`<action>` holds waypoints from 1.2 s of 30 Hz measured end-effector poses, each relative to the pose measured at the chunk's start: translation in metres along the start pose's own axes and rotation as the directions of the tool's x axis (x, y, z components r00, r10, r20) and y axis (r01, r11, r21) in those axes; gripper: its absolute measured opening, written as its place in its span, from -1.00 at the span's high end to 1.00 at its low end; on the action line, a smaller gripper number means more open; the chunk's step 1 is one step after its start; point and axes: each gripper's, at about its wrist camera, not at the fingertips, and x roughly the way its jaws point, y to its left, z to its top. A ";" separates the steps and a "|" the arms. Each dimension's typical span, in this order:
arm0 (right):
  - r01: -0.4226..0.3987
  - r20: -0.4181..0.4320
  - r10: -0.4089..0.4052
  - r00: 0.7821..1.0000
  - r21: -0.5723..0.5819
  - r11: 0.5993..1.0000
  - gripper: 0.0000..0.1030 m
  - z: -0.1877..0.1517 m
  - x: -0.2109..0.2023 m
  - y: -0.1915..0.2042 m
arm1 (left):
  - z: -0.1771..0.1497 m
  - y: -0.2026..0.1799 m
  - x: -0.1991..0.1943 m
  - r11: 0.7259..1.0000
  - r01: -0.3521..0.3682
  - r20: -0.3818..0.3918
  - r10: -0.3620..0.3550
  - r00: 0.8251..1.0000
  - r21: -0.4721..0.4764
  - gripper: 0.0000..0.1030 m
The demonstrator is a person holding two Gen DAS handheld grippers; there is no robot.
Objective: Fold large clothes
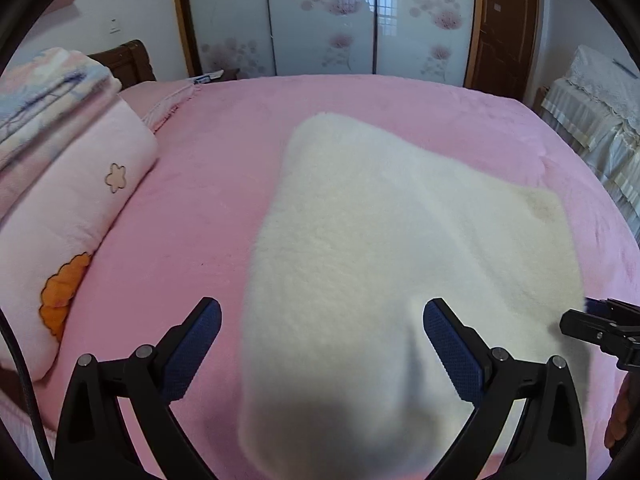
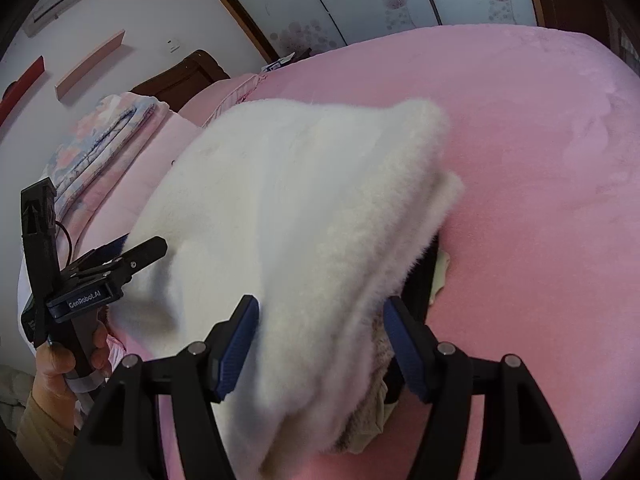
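Fleece [image 1: 360, 240] fills the lower middle of both views, a thick white garment lying folded on the pink bed [image 1: 200, 200], and its near end runs between the jaws of both tools. Your left gripper [image 1: 322, 344] stands wide apart, its pads clear of the pile on either side, so nothing is clamped there. Your right gripper [image 2: 320, 344] is also parted; the fleece brushes its left pad, but I judge it loose, not pinched. To finish this fold well, let the cloth settle fully before you draw back, and pull both tools straight out along their fingers so no pad drags the edge. Further up the right view, the upper layer overhangs a darker lining [image 2: 420, 280]; square that edge next.
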 end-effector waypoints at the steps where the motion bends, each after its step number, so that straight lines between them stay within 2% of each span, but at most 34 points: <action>1: 0.001 0.005 -0.001 1.000 0.005 1.000 -0.26 -0.003 -0.010 -0.001 | -0.001 -0.006 -0.011 1.000 0.003 0.003 -0.003 1.000 0.003 -0.96; 5: 0.027 0.027 -0.027 0.999 0.010 1.000 -0.26 -0.016 -0.058 0.004 | -0.011 -0.039 -0.051 0.999 0.015 -0.019 -0.014 1.000 0.037 -0.96; 8: 0.052 0.039 -0.053 0.998 0.014 0.999 -0.26 -0.030 -0.097 0.010 | -0.025 -0.063 -0.097 0.999 0.017 -0.006 -0.017 1.000 0.037 -0.96; 12: 0.082 0.048 -0.083 0.995 0.031 0.996 -0.26 -0.051 -0.149 0.021 | -0.041 -0.075 -0.155 0.999 0.040 -0.011 -0.040 0.999 -0.006 -0.97; 16: 0.123 0.062 -0.124 0.990 0.025 0.992 -0.26 -0.080 -0.208 0.035 | -0.065 -0.100 -0.222 0.998 0.039 -0.003 -0.039 0.999 0.040 -0.97; 21: 0.146 0.088 -0.148 0.985 0.024 0.989 -0.26 -0.119 -0.289 0.052 | -0.089 -0.105 -0.306 0.995 0.096 0.022 -0.097 0.995 0.008 -0.97; 25: 0.173 0.128 -0.173 0.977 0.011 0.985 -0.26 -0.151 -0.357 0.072 | -0.109 -0.112 -0.378 0.994 0.108 0.050 -0.106 0.993 -0.032 -0.97; 29: 0.211 0.158 -0.207 0.966 -0.010 0.977 -0.26 -0.184 -0.407 0.088 | -0.139 -0.125 -0.440 0.993 0.113 0.090 -0.108 0.990 -0.044 -0.97; 36: 0.202 0.159 -0.195 0.968 -0.030 0.979 -0.28 -0.252 -0.447 0.093 | -0.208 -0.158 -0.488 0.996 0.089 0.107 -0.087 0.990 -0.015 -0.97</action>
